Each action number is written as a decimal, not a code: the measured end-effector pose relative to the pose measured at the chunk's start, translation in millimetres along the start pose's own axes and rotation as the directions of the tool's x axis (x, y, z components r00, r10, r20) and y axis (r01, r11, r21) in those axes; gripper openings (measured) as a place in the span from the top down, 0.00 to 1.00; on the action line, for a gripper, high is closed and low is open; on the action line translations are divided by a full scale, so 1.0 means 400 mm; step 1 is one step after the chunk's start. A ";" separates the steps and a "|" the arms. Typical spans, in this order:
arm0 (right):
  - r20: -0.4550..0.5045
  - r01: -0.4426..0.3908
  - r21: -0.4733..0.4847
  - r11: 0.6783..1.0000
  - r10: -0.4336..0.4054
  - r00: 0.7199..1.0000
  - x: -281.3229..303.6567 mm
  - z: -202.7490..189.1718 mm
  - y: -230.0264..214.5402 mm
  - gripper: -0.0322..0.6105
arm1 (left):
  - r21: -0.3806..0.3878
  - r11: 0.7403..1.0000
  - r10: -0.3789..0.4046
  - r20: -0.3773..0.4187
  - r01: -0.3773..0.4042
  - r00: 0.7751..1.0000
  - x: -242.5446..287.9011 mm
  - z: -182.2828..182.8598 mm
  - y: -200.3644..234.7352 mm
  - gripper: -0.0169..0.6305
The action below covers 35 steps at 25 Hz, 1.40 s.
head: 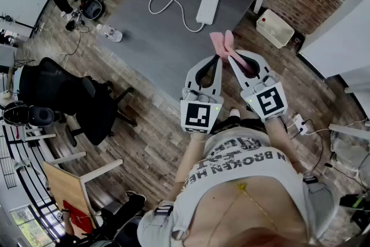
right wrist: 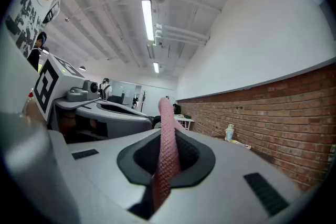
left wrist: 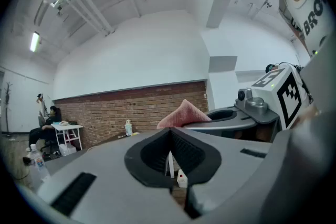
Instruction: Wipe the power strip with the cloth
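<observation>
Cloth (head: 219,43) in right claw (head: 233,58), seemingly over table (head: 156,49), power strip (head: 208,6) beyond.

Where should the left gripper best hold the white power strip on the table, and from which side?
Probably across its narrow width near the end with the cord, coming from above: the power strip lies flat on the table, so only its long edges fit between jaws. The left gripper is shut and must open first.

Power strip (head: 208,6) flat; pink cloth (head: 222,43) in right claw (head: 233,59).
</observation>
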State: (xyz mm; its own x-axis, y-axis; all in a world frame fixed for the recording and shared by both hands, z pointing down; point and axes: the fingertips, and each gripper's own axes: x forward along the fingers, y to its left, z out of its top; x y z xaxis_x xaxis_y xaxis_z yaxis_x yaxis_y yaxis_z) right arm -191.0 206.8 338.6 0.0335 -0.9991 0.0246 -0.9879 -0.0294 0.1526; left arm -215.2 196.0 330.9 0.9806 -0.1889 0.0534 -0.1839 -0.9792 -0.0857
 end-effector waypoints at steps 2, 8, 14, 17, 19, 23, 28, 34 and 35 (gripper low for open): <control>0.020 -0.003 0.012 1.000 0.003 1.000 -0.007 0.019 0.004 0.92 | -0.009 1.000 0.002 0.009 -0.002 1.000 -0.001 -0.004 -0.003 0.98; 0.035 -0.017 0.044 0.999 0.016 0.999 -0.041 0.014 -0.011 0.92 | -0.054 0.999 -0.007 -0.002 0.007 1.000 -0.004 -0.035 -0.037 0.98; -0.004 0.014 0.061 0.998 -0.014 1.000 -0.075 -0.032 -0.045 0.92 | -0.087 0.996 0.002 -0.076 -0.008 0.997 -0.009 -0.096 -0.046 0.98; -0.020 0.042 0.050 0.998 -0.041 0.999 -0.063 -0.038 -0.055 0.92 | -0.099 0.995 -0.013 -0.081 0.005 0.997 0.001 -0.112 -0.012 0.98; -0.033 0.064 0.040 0.997 -0.063 0.997 -0.049 -0.049 -0.087 0.92 | -0.105 0.994 -0.026 -0.081 0.017 0.996 0.037 -0.119 0.007 0.98; -0.065 0.095 0.027 0.995 -0.093 0.994 0.028 -0.092 -0.214 0.92 | -0.123 0.991 -0.065 -0.081 0.055 0.995 0.191 -0.136 0.058 0.98; -0.068 0.100 -0.006 0.995 -0.100 0.993 0.191 -0.091 -0.324 0.92 | -0.137 0.984 -0.127 -0.077 0.115 0.989 0.344 -0.147 0.154 0.98; -0.054 0.068 -0.007 0.998 -0.068 0.996 0.366 -0.089 -0.385 0.92 | -0.108 0.981 -0.168 -0.071 0.159 0.983 0.458 -0.137 0.265 0.98; -0.058 0.058 0.001 0.998 -0.058 0.997 0.389 -0.096 -0.386 0.92 | -0.105 0.982 -0.165 -0.074 0.157 0.984 0.467 -0.140 0.282 0.98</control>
State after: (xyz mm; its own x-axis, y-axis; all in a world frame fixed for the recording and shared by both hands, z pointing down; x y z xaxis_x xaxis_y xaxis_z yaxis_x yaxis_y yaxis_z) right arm -27.4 57.0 357.0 0.0994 -0.9923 0.0735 -0.9844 -0.0873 0.1527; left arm -56.7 46.1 386.7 0.9897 -0.0298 0.1402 -0.0341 -0.9990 0.0281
